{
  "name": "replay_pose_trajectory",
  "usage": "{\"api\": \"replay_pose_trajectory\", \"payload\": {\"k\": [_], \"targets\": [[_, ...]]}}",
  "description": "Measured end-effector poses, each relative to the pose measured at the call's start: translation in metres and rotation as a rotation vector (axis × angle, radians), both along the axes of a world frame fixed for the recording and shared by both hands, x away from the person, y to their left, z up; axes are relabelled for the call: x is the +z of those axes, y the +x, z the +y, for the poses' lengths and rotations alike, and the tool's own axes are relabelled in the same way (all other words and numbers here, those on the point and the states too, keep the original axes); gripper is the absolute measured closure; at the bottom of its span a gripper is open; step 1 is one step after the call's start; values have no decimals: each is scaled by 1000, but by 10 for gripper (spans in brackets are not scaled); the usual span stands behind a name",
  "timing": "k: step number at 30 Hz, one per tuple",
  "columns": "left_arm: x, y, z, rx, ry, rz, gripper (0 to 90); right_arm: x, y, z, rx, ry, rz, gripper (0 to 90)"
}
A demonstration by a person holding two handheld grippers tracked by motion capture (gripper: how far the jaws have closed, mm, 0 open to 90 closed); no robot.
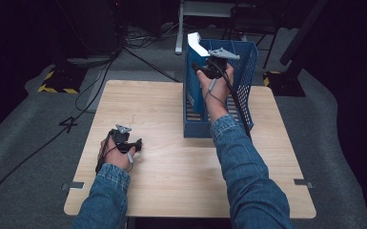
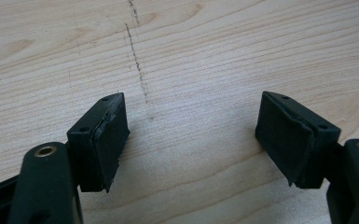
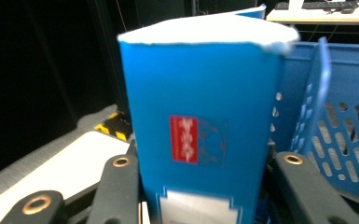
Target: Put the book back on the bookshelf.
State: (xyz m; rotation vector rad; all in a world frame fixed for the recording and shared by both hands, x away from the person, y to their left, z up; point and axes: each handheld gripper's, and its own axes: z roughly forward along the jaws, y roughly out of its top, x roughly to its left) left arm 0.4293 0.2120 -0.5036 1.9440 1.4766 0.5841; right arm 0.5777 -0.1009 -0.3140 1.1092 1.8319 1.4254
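Observation:
A thick blue book (image 1: 194, 64) with white page edges stands upright at the left end of a blue perforated plastic basket (image 1: 246, 67) on the far right of the wooden table (image 1: 171, 162). My right gripper (image 1: 205, 67) is shut on the book's spine side; in the right gripper view the book (image 3: 200, 130), with a red label, sits clamped between both black jaws of the gripper (image 3: 205, 170). My left gripper (image 1: 136, 144) rests low over the table's left part. It stands open (image 2: 193, 135) with bare wood (image 2: 214, 56) between its pads.
The basket's divider and slotted walls (image 3: 335, 126) rise to the right of the book. Cables (image 1: 138, 52) and yellow-black taped stand feet (image 1: 52, 81) lie on the grey floor beyond the table. A faint pencil line (image 2: 137, 60) marks the wood.

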Motion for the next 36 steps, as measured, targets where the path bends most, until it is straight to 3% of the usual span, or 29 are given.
{"api": "replay_pose_trajectory", "payload": {"k": [6, 12, 13, 14, 19, 25, 29, 36], "targets": [[0, 0, 0, -4, -3, 2, 250, -14, 1, 9, -20, -27, -3, 595], [0, 0, 0, -4, -5, 4, 250, -36, 6, 10, -31, -41, 58, 598], [0, 0, 0, -3, -5, 3, 250, -40, 6, 9, -27, -14, 57, 596], [0, 1, 0, -4, -4, 3, 249, -42, 6, 8, -23, 4, 51, 596], [0, 1, 0, -7, -3, 3, 249, -45, 3, 9, -34, -14, 29, 596], [0, 1, -2, -5, -1, 1, 253, -61, -11, 7, -37, -8, -54, 592], [0, 1, -2, -6, -3, 2, 256, -62, -4, 7, -40, -18, -72, 594], [0, 1, -2, -10, -5, 4, 254, -58, -2, 8, -32, -59, -51, 550]]}}
